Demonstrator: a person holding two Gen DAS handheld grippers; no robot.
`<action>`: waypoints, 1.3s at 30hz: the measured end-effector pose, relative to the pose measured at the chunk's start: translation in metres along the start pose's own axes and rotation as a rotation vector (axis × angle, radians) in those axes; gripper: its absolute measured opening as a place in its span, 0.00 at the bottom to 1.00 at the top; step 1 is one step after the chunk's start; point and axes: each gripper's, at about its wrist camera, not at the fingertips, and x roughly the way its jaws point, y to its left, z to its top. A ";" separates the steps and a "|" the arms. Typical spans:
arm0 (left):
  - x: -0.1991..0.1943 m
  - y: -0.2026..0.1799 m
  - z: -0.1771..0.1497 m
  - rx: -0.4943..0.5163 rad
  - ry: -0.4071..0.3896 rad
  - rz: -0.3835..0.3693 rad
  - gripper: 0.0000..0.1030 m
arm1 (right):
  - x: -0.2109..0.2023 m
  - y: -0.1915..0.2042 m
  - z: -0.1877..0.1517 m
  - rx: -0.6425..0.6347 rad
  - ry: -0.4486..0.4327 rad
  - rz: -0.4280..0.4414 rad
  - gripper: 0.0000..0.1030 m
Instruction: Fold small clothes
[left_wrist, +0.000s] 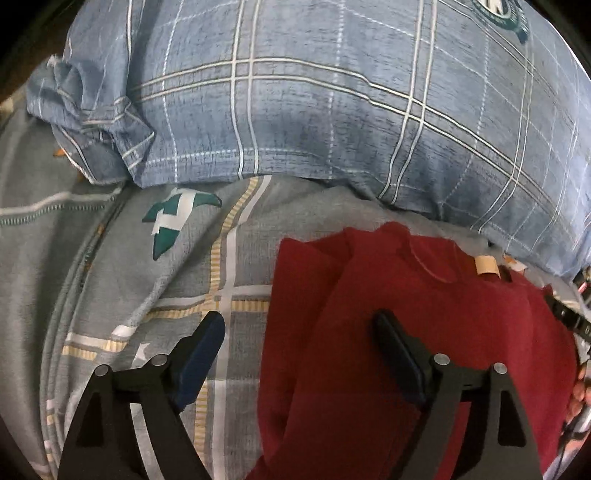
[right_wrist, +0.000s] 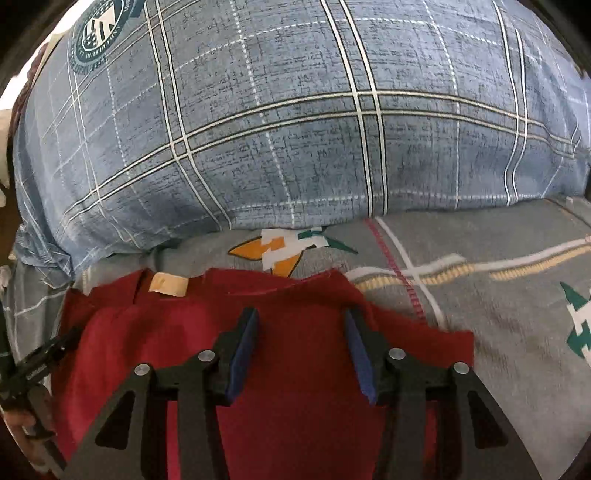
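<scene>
A small dark red garment (left_wrist: 424, 314) lies flat on a grey patterned bed sheet (left_wrist: 147, 258), its neckline and tan label (left_wrist: 487, 265) towards the pillow. My left gripper (left_wrist: 299, 321) is open wide over the garment's left edge, one finger above the sheet and the other above the red cloth. In the right wrist view the red garment (right_wrist: 295, 295) shows its tan label (right_wrist: 168, 286) at upper left. My right gripper (right_wrist: 301, 315) stands open above the cloth near its top hem, with nothing pinched between the pads.
A large blue plaid pillow (left_wrist: 332, 92) (right_wrist: 295, 129) lies just beyond the garment. The grey sheet (right_wrist: 498, 314) spreads out to the right. The black frame of the other gripper and a hand show at the right edge (left_wrist: 569, 317) and left edge (right_wrist: 37, 365).
</scene>
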 end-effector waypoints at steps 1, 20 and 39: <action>-0.004 0.001 0.000 0.000 -0.007 0.006 0.82 | -0.002 0.003 0.000 -0.011 -0.001 -0.014 0.49; -0.117 0.029 -0.075 -0.039 -0.009 -0.015 0.80 | -0.050 0.136 -0.013 -0.103 0.063 0.293 0.65; -0.085 0.066 -0.059 -0.082 0.012 0.010 0.79 | 0.044 0.265 0.002 -0.270 0.126 0.223 0.08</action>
